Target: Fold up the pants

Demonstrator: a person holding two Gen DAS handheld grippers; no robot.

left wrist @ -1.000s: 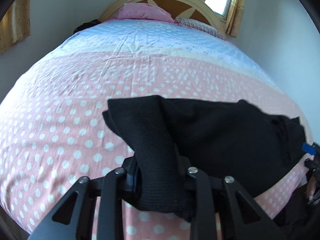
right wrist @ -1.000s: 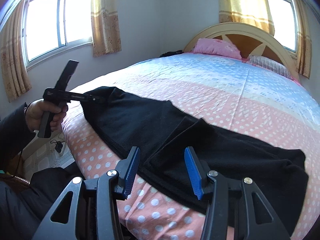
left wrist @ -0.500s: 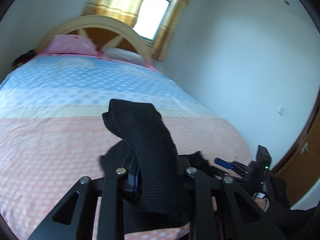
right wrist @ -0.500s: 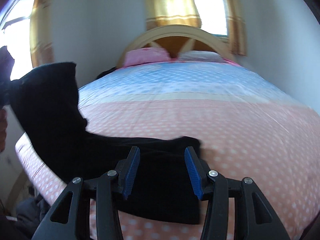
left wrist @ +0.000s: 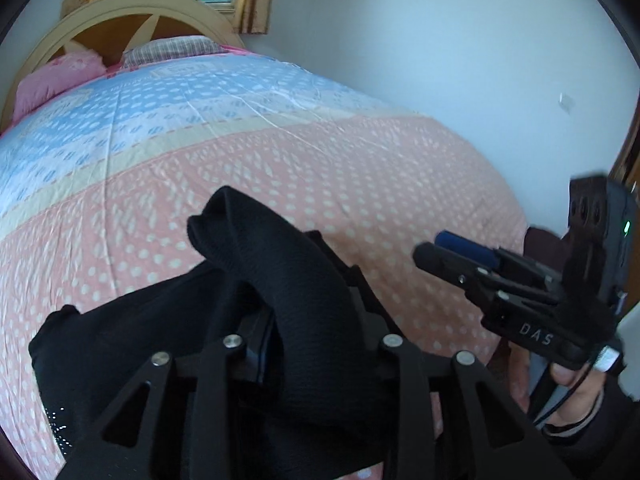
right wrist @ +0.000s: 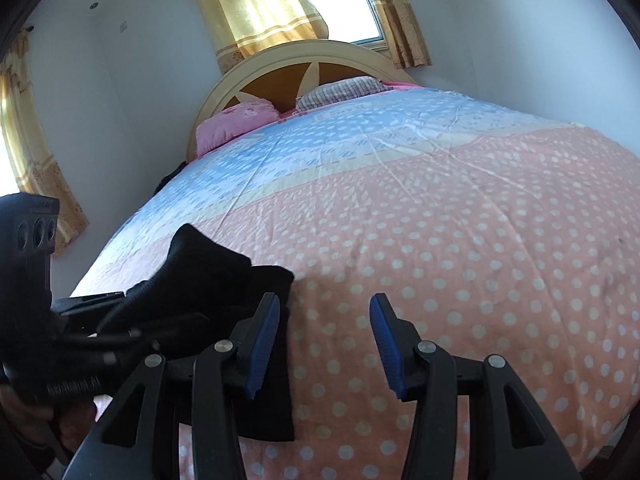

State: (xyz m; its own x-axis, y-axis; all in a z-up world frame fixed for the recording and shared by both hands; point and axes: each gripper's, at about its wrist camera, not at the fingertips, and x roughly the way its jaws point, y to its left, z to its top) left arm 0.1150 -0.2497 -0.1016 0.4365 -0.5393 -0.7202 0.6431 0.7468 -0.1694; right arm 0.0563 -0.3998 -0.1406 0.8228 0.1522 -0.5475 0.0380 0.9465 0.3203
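Observation:
Black pants (left wrist: 132, 332) lie across the near edge of the bed. My left gripper (left wrist: 312, 332) is shut on one end of the pants (left wrist: 296, 276), which bulges up between its fingers and hangs over the rest of the cloth. My right gripper (right wrist: 322, 344) is open and empty, with blue pads (right wrist: 264, 340) just right of the pants' folded edge (right wrist: 276, 280). The right gripper also shows in the left wrist view (left wrist: 452, 252), held by a hand at the right. The left gripper shows at the left of the right wrist view (right wrist: 92, 320).
The bed (right wrist: 460, 220) has a pink dotted sheet near me and a blue band further back. A pink pillow (right wrist: 236, 122) and a checked pillow (right wrist: 340, 88) lie against the curved headboard (right wrist: 304, 60). A white wall (left wrist: 460, 60) runs along the bed's right side.
My left gripper has carried the pants end to the right, over the rest of the pants and toward the right gripper. The right gripper stays open and has shifted right.

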